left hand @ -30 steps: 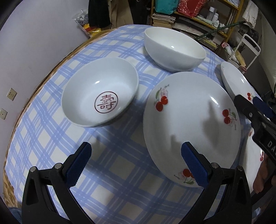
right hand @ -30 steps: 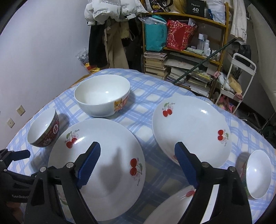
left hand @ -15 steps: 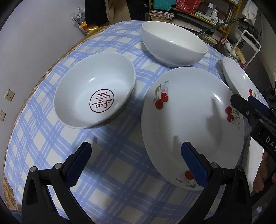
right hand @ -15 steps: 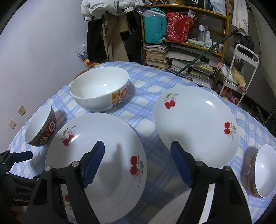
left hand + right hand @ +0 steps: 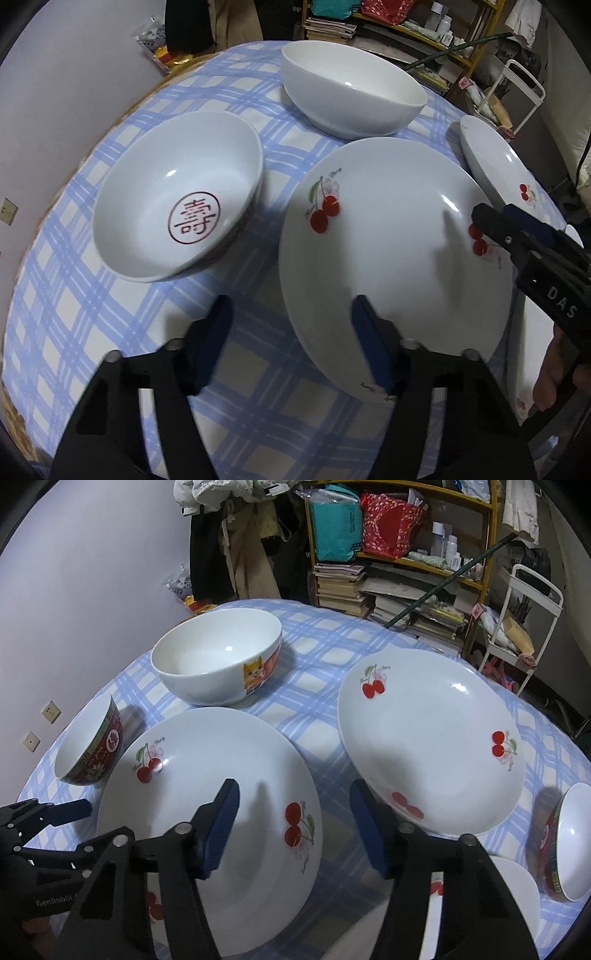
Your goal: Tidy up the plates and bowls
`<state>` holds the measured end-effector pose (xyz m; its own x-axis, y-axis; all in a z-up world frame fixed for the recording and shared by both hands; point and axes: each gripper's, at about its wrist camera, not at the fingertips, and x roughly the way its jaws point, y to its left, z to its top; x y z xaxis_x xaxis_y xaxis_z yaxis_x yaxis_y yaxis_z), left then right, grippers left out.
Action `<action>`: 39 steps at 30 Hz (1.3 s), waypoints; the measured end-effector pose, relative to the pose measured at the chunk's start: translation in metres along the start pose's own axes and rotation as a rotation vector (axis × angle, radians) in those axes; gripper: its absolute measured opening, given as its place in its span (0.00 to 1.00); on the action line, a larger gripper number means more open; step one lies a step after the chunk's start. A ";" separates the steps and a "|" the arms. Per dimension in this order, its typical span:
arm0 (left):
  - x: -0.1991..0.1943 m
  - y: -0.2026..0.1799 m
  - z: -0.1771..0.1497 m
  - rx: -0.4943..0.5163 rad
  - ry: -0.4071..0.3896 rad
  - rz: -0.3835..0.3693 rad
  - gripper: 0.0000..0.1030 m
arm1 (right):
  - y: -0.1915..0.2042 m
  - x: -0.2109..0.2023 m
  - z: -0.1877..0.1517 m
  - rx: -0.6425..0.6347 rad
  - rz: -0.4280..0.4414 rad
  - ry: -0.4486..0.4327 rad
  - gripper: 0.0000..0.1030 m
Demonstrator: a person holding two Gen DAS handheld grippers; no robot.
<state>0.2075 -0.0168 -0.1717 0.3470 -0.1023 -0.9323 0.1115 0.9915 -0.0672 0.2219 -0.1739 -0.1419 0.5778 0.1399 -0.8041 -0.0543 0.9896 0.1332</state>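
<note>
A round table with a blue checked cloth point(image 5: 88, 306) carries plates and bowls. In the left wrist view, a small bowl with a red character point(image 5: 177, 210) is at left, a large white bowl point(image 5: 351, 88) behind, a cherry plate point(image 5: 391, 251) at right. My left gripper point(image 5: 291, 339) is open, its right finger over the plate's near rim. In the right wrist view, my right gripper point(image 5: 295, 827) is open above the gap between two cherry plates point(image 5: 210, 819) point(image 5: 432, 738). The large bowl point(image 5: 218, 661) and the red bowl point(image 5: 88, 749) stand at left.
Another red-sided bowl point(image 5: 565, 842) leans at the right table edge, and a further white plate point(image 5: 513, 886) lies at the near right. Shelves with books and bags point(image 5: 388, 561) and a white cart point(image 5: 524, 620) stand beyond the table. A wall is on the left.
Both grippers have narrowed their jaws but stay open. The left gripper moved forward and lower toward the cherry plate's rim. The right gripper moved forward a little.
</note>
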 end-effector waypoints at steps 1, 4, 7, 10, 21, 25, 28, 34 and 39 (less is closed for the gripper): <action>0.002 0.001 0.000 -0.005 0.010 -0.016 0.43 | 0.000 0.001 0.000 0.000 0.003 0.007 0.52; 0.008 0.004 0.001 -0.033 0.039 -0.064 0.32 | -0.002 0.005 -0.002 0.007 0.018 0.032 0.37; 0.007 0.009 0.004 -0.055 0.028 -0.068 0.24 | -0.001 0.010 -0.003 -0.002 -0.007 0.052 0.26; 0.006 0.009 0.007 -0.046 0.018 -0.059 0.23 | -0.005 0.012 -0.004 0.015 -0.001 0.065 0.23; 0.004 0.003 0.011 0.027 -0.008 -0.039 0.16 | -0.010 0.019 -0.005 0.065 0.018 0.078 0.17; 0.004 0.001 0.011 0.057 -0.018 -0.032 0.16 | -0.012 0.019 -0.004 0.074 0.020 0.093 0.17; 0.005 0.003 0.012 0.046 -0.018 -0.045 0.16 | -0.014 0.018 -0.005 0.091 0.032 0.101 0.17; 0.008 0.007 0.014 0.034 -0.007 -0.066 0.16 | -0.019 0.014 -0.006 0.115 0.079 0.114 0.15; 0.007 0.012 0.015 0.000 0.015 -0.092 0.16 | -0.026 0.010 -0.007 0.182 0.132 0.115 0.11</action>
<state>0.2254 -0.0070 -0.1736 0.3214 -0.1916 -0.9274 0.1421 0.9780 -0.1528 0.2230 -0.1975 -0.1577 0.4781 0.2809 -0.8322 0.0302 0.9416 0.3352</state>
